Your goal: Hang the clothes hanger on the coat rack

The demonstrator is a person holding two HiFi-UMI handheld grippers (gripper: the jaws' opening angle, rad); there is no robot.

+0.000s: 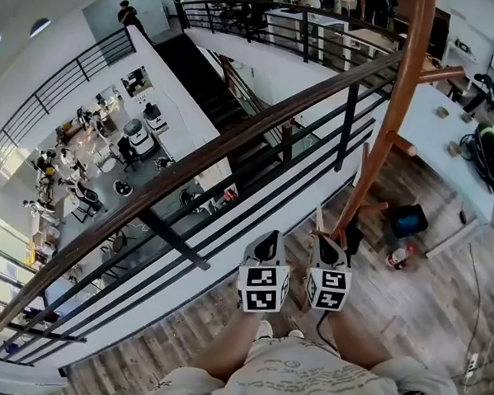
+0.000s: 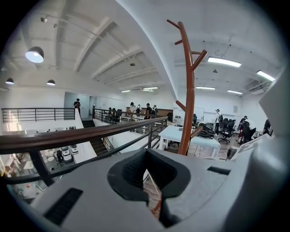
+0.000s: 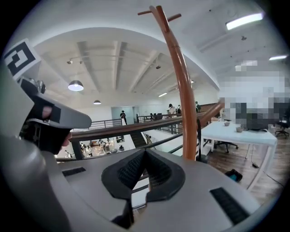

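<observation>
Left gripper and right gripper: jaws closed, nothing clearly between them. Coat rack stands at the floor's edge by the railing. Clothes hanger not identifiable in any view. Judged step: approach. Next: locate the hanger, then hook it over a peg.

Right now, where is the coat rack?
The coat rack stands at the head view's right, just ahead of the right gripper, between railing and white table.
</observation>
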